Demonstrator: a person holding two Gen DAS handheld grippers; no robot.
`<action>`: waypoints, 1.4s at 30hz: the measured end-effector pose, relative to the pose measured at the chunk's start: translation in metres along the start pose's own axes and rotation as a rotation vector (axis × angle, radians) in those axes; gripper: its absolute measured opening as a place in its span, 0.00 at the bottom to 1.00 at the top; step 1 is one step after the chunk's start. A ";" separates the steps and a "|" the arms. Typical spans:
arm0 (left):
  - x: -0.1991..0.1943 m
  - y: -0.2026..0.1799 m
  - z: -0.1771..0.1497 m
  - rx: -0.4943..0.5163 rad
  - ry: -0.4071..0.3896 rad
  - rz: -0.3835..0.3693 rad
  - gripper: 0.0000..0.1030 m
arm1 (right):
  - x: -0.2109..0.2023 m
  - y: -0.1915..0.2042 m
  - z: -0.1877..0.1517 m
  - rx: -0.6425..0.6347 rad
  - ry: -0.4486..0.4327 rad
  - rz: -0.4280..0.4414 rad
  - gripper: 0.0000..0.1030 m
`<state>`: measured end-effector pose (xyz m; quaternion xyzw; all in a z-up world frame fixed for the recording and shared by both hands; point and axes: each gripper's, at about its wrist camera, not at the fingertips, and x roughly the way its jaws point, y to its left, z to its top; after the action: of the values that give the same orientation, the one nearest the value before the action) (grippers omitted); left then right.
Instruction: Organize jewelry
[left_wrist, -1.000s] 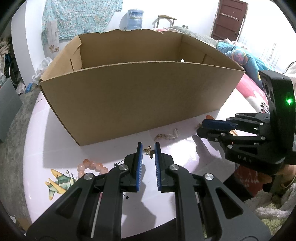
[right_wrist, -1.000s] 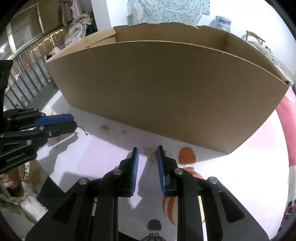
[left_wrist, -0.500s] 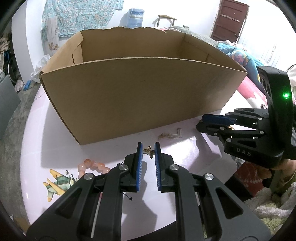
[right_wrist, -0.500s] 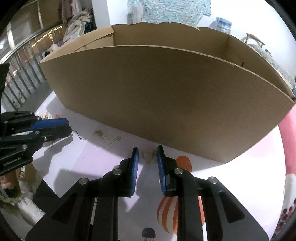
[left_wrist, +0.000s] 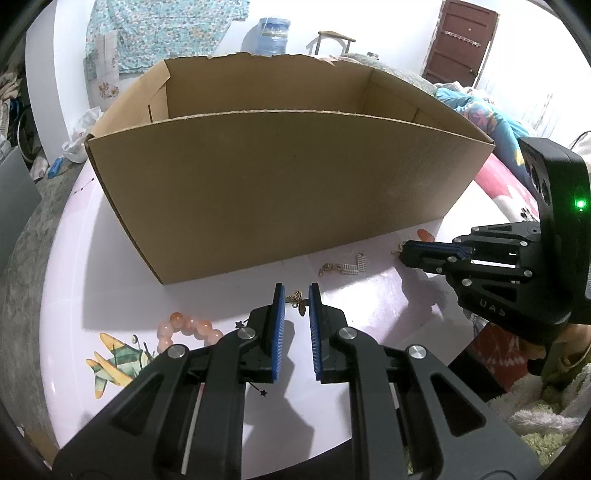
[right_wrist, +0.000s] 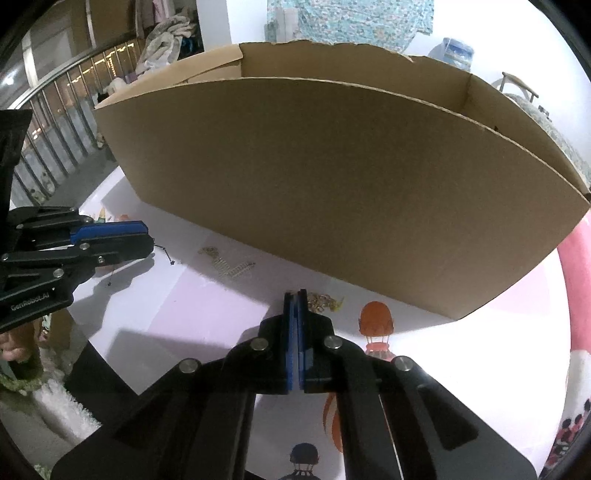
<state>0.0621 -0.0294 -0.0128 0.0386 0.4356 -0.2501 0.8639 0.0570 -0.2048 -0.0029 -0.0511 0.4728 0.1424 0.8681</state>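
An open cardboard box (left_wrist: 288, 184) stands on a round table with a printed cover (left_wrist: 92, 258). My left gripper (left_wrist: 295, 291) is open above the table. A gold butterfly piece (left_wrist: 298, 298) lies just past its tips, and nothing sits between the pads. A pink bead bracelet (left_wrist: 184, 326) lies to its left, and a thin star chain (left_wrist: 240, 325) runs under it. My right gripper (right_wrist: 295, 295) is shut, low over the table. A small gold piece (right_wrist: 325, 301) lies right against its right fingertip. I cannot tell whether an edge of it is pinched.
A silver comb-like piece (right_wrist: 236, 267) lies between the two grippers, in front of the box wall (right_wrist: 351, 184). The left gripper (right_wrist: 147, 240) shows at the left of the right wrist view. A fluffy rug (left_wrist: 535, 417) lies beyond the table edge.
The right gripper's jaws have closed. The gold piece that sat in line with their gap now lies beside the right tip. The left gripper has kept still.
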 end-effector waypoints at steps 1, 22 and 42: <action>0.000 0.000 0.000 0.000 0.000 0.001 0.11 | -0.001 -0.001 -0.001 0.003 0.001 0.004 0.02; 0.001 -0.003 -0.002 -0.003 0.004 -0.010 0.11 | -0.008 -0.007 -0.009 0.072 0.031 0.044 0.29; -0.001 0.000 -0.001 -0.006 -0.002 -0.007 0.11 | -0.015 -0.009 -0.017 0.103 0.000 0.000 0.11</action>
<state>0.0608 -0.0289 -0.0128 0.0345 0.4355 -0.2517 0.8636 0.0384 -0.2203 -0.0003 -0.0064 0.4797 0.1176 0.8695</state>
